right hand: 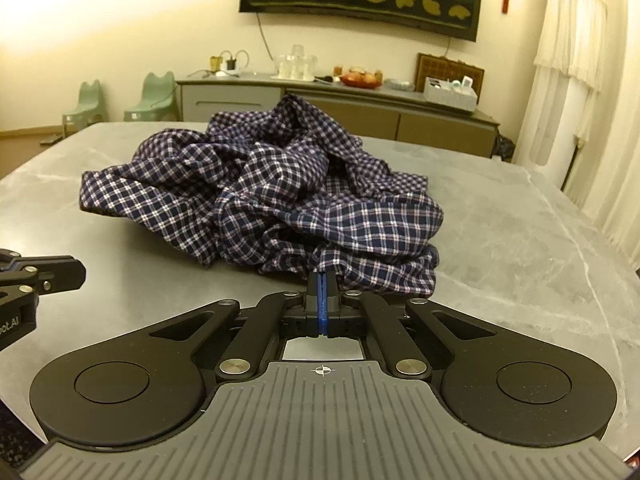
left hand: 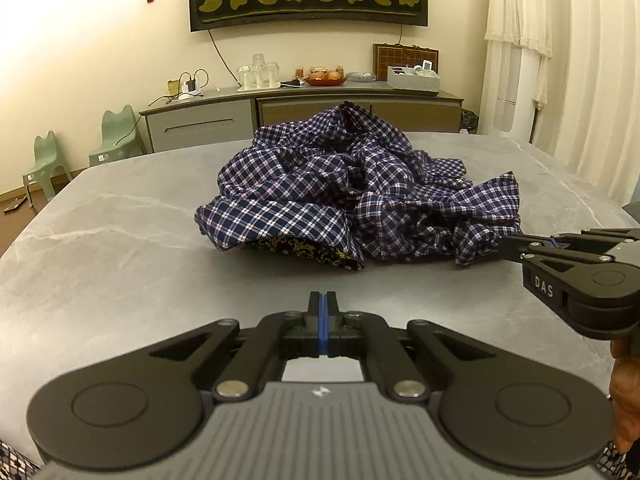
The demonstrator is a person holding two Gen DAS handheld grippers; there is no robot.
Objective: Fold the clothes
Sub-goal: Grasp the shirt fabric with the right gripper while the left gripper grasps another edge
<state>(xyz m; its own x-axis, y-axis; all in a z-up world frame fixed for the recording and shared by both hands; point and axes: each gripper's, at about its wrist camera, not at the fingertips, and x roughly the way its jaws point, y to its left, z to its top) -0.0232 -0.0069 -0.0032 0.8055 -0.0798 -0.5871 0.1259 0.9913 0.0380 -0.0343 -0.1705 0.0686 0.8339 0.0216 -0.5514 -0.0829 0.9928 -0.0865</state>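
A crumpled navy-and-white plaid shirt (left hand: 352, 184) lies heaped in the middle of the grey marble table (left hand: 120, 264); a dark gold-patterned lining shows under its near fold. My left gripper (left hand: 323, 300) is shut with nothing in it, a short way in front of the heap's near edge. From the right, my right gripper (left hand: 505, 246) reaches to the shirt's right hem. In the right wrist view the plaid shirt (right hand: 288, 200) bunches into the closed tips of my right gripper (right hand: 322, 280), which pinch its near edge. The left gripper (right hand: 82, 274) shows at the left, apart from the cloth.
A person's hand (left hand: 624, 400) holds the right gripper at the frame's right edge. Behind the table stands a grey sideboard (left hand: 208, 124) with glasses, a fruit bowl and a box. Two small green chairs (left hand: 116, 140) sit on the floor at the left. White curtains (left hand: 520, 40) hang at the right.
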